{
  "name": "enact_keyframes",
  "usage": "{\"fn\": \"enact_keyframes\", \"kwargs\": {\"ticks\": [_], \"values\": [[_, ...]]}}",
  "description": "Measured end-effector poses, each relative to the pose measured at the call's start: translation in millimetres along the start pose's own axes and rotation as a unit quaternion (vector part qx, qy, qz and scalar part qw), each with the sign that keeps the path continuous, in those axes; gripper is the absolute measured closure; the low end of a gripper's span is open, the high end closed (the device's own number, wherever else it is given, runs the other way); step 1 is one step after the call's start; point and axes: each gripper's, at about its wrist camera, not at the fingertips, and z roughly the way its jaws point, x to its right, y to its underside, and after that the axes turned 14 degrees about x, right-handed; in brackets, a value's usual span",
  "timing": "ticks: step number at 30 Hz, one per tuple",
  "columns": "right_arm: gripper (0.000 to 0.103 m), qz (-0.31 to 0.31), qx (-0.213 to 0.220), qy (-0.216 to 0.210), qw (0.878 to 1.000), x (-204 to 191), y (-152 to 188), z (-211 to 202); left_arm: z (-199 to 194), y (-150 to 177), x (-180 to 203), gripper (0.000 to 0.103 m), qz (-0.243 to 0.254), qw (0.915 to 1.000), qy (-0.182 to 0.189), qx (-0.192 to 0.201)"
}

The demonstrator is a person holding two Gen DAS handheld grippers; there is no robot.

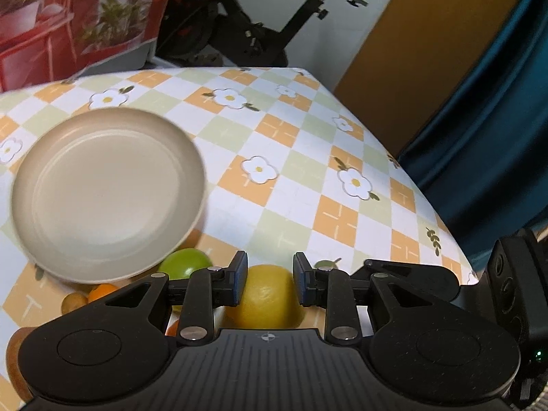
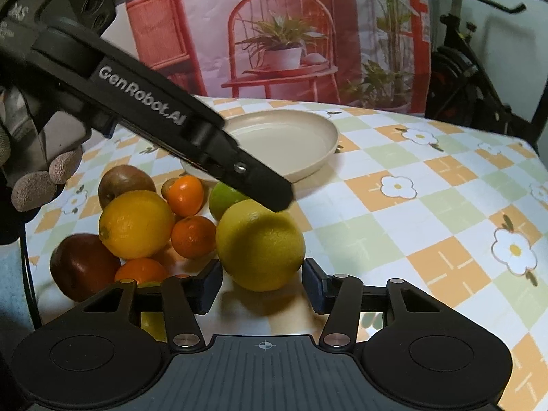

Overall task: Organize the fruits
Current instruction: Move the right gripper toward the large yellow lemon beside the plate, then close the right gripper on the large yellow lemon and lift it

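A large yellow lemon [image 1: 265, 298] [image 2: 260, 246] lies on the checked tablecloth. My left gripper [image 1: 270, 281] is open just above it, a pad on each side; its arm shows in the right wrist view [image 2: 191, 130]. My right gripper [image 2: 262, 284] is open right in front of the same lemon, not touching it. A beige plate [image 1: 109, 188] [image 2: 291, 137] stands empty behind the fruit. The pile holds a second lemon [image 2: 135, 224], oranges [image 2: 193, 236], a green lime [image 2: 224, 197] [image 1: 183, 263], a kiwi [image 2: 125, 181] and a red apple [image 2: 84, 265].
The table's right edge [image 1: 428, 205] drops off beside a blue curtain [image 1: 489, 137]. An exercise bike [image 1: 260, 34] and a printed backdrop [image 2: 281, 34] stand behind the table. The person's gloved hand [image 2: 44, 174] holds the left gripper.
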Motion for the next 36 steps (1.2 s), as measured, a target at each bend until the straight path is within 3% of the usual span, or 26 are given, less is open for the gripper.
{"fn": "enact_keyframes", "kwargs": {"ticks": [5, 13, 24, 36], "values": [[0.056, 0.011, 0.006, 0.001, 1.0, 1, 2, -1, -4, -2, -13, 0.073, -0.024, 0.9997, -0.011, 0.001], [0.056, 0.055, 0.013, 0.004, 0.998, 7, 6, -4, 1, 1, -10, 0.071, -0.028, 0.9996, 0.004, -0.007], [0.054, 0.073, 0.005, 0.025, 0.997, 7, 5, -12, 11, 10, -1, 0.06, -0.036, 0.9988, 0.028, -0.018], [0.055, 0.059, 0.009, 0.021, 0.998, 6, -17, -4, 0, -1, -7, 0.061, -0.033, 0.999, 0.024, 0.016]]}}
